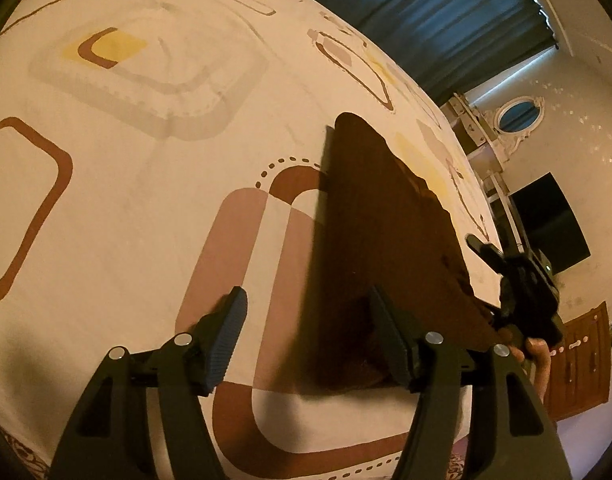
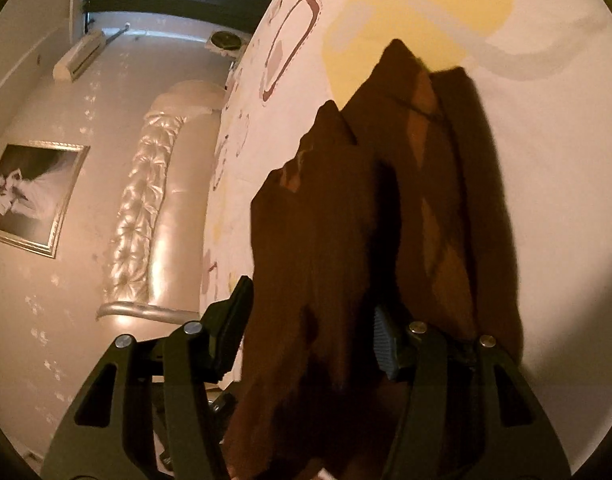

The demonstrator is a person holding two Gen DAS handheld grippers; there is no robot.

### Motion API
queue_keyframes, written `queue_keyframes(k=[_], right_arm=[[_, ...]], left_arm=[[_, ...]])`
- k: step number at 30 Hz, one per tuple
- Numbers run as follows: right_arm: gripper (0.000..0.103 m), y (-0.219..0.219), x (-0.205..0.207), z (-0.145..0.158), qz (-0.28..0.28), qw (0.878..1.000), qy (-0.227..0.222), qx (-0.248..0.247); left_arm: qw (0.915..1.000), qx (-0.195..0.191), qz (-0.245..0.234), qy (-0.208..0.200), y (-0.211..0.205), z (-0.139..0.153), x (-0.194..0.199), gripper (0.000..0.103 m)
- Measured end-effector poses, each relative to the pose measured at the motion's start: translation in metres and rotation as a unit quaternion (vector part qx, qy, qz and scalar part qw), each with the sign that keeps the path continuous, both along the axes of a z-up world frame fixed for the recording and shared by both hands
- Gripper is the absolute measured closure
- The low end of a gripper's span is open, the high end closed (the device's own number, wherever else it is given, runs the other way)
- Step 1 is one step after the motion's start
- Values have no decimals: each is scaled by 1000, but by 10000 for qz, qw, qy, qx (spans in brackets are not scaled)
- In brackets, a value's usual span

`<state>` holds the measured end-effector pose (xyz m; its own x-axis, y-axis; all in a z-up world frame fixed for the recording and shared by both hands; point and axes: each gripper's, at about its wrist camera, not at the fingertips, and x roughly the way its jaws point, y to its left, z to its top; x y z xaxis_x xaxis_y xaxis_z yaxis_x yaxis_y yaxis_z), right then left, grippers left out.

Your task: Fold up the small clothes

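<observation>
The dark brown knitted garment lies lengthwise away from both claws on the patterned cream bedsheet, near its edge. The left gripper stands open and empty just beside the near hem. The right gripper, jaws apart, straddles the cloth unpinched and is nearer.

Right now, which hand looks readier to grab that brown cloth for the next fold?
The right, probably. The right tongs already have the brown cloth between their open fingers. The left tongs sit at the cloth's near corner, mostly over bare sheet, with one finger over the cloth.
</observation>
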<state>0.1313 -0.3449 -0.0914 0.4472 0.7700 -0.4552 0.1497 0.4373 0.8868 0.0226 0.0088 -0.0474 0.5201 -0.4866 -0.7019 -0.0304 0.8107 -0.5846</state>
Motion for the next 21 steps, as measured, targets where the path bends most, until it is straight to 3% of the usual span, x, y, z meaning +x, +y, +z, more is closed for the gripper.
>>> queue_keyframes(k=[2,4,6,9,12,15,18,21], right_arm=[[51,2,12,-3,25,10000,19,-70],[61,4,24,-3,64,9999,-6,-129],[93,8,32,-1,183,9993,-9,-316],[94,11,37,8,263,9966,-150,-769],[94,-4,25,28,50,9952,-585,-781],[94,-22,16,32,-209,9932,-688,-919],[94,-39,15,15,-336,9924,-421,-1106],[94,-49,15,-7,-486,9942,-148,-947]], left_arm=[[10000,-23,10,18,1,-1,1,39],[10000,-13,13,22,1,-1,-2,39],[10000,9,19,23,0,0,-3,39],[10000,-16,3,24,-1,2,-4,39],[9999,-56,-134,-44,-5,5,-4,39],[9990,134,-361,-233,-16,10,-5,38],[9977,304,-495,-338,-25,9,-6,34],[9980,246,-518,-268,-26,3,-5,34]])
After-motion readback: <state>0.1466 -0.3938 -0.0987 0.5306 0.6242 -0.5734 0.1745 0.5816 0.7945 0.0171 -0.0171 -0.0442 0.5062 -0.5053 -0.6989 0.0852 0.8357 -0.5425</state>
